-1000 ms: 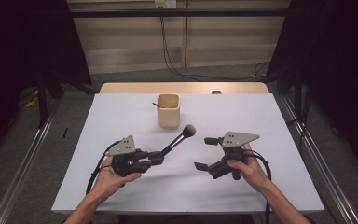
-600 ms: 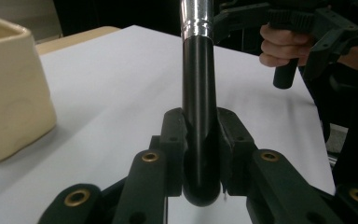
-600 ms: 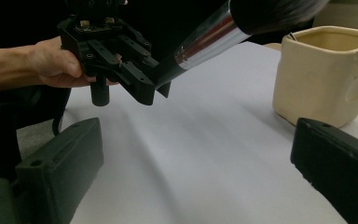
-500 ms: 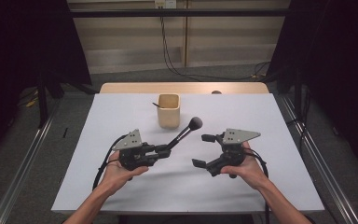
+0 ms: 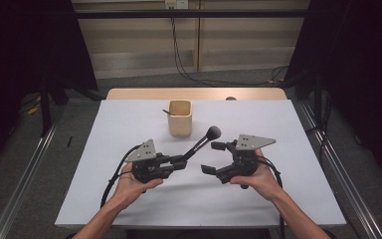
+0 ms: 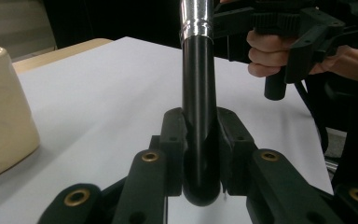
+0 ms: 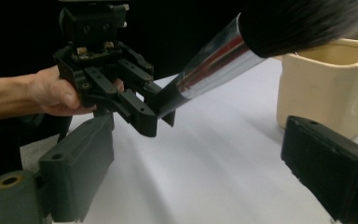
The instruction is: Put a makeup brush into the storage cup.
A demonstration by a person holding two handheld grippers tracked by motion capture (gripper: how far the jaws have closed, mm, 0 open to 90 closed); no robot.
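Two grippers face each other over the desk (image 5: 129, 199). The left gripper (image 5: 183, 160) is clamped on the brush (image 5: 201, 142) at the butt of its black handle, so the brush slants up and away from it, bristles toward the cup (image 5: 180, 117) beyond. The right gripper (image 5: 213, 157) stands apart, nothing between its jaws, which have just been closing a little. I judge the brush light and stiff, its glossy handle slippery — take the handle or ferrule, never the soft bristles.

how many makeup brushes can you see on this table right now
1 for certain: the makeup brush clamped by its handle in the left gripper, head raised toward the right gripper. A thin dark thing pokes out of the beige cup; what it is cannot be told.
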